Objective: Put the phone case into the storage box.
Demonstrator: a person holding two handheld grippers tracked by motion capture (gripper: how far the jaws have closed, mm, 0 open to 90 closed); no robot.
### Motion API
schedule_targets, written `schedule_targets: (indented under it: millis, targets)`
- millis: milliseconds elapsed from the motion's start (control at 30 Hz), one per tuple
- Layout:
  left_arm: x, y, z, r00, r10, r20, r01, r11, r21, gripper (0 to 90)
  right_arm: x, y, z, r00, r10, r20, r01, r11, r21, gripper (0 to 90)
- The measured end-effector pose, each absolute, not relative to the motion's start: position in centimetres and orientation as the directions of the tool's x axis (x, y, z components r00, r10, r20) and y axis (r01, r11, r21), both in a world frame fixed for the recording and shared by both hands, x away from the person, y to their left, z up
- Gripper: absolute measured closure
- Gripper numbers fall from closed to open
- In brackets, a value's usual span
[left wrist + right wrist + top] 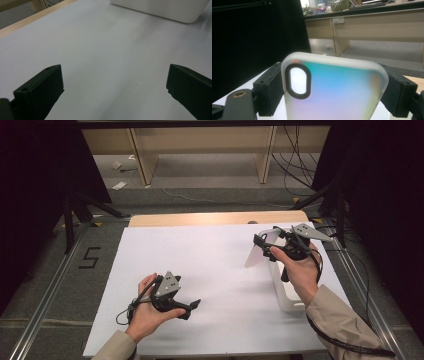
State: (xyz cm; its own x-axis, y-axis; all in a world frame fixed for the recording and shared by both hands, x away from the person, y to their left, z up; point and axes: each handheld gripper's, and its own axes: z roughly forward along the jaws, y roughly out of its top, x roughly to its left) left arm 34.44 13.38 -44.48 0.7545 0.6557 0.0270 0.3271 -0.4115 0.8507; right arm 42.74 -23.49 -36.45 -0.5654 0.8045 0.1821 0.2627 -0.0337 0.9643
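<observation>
Phone case [332, 92] clamped in my right gripper [264, 246].
Held above white table [210, 265] by stand [285, 292]; left gripper [192, 306] w/ jaws wide, nothing between.

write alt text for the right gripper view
A frosted translucent phone case with a black-rimmed oval camera cutout stands upright, clamped at its sides by the right tongs. Behind it are a dark curtain and pale wooden desks.

one phone case [334, 92], one white stand [286, 292], two grippers [192, 307]
</observation>
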Motion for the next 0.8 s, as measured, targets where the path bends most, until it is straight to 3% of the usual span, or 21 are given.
schedule_targets:
  millis: [800]
  targets:
    - [34.3, 15.0, -44.6, 0.729, 0.684, 0.028, 0.336, -0.392, 0.856, 2.8, 43.1, -24.6, -35.7, -0.538, 0.824, 0.176, 0.244, -0.047, 0.969, 17.8]
